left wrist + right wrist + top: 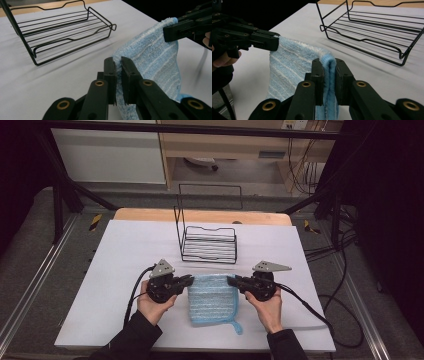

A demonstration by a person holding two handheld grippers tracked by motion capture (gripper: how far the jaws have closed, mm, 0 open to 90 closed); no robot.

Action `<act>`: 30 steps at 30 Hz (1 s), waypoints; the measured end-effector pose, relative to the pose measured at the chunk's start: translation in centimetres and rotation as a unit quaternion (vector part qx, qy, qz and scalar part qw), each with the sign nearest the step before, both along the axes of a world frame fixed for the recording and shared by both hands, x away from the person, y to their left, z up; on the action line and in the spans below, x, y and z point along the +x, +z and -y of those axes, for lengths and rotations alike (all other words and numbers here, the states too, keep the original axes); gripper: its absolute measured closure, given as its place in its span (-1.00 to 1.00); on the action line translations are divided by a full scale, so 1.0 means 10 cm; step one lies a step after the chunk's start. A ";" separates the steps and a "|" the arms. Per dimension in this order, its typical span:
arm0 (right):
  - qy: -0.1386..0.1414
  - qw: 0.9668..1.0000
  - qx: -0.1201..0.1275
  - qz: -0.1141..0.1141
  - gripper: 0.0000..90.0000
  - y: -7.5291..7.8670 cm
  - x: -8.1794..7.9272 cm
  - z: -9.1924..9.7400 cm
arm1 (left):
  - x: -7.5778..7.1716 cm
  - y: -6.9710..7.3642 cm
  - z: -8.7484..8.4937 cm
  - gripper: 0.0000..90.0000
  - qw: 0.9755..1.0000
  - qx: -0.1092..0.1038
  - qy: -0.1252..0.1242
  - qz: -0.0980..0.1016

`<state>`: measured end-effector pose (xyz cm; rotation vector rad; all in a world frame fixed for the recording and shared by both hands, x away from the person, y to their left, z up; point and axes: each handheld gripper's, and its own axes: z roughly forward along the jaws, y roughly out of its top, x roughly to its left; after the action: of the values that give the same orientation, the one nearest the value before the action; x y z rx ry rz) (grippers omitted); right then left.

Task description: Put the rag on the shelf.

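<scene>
my black left gripper, brass pivot screws, grey three-cornered plate; right gripper same; dark sleeves, black cables

left tongs clamp blue cloth | wire rack beyond

Cloth sat near the table's front edge, approx. centre, its far corners lifted off the surface. Left gripper was at the cloth's 10 o'clock corner, right gripper at its 2 o'clock corner, jaws facing each other w/ the cloth between. Wire rack stood at the cloth's 12 o'clock, farther back on the table, apart from both grippers.
</scene>
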<state>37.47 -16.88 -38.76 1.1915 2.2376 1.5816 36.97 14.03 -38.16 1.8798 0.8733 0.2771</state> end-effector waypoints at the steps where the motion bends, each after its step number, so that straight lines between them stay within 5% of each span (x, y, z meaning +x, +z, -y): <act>1: 0.000 1.000 0.001 0.005 0.78 0.02 -0.01 0.00 | 0.00 0.01 0.00 0.85 1.000 -0.001 0.000 0.003; 30: -0.007 0.997 0.017 0.069 0.79 0.27 -0.15 0.00 | -0.17 0.30 -0.03 0.85 0.998 -0.030 0.005 0.062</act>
<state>35.96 -16.91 -36.01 1.0688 2.1198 1.6483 35.29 14.29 -35.12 1.7845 0.7980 0.3653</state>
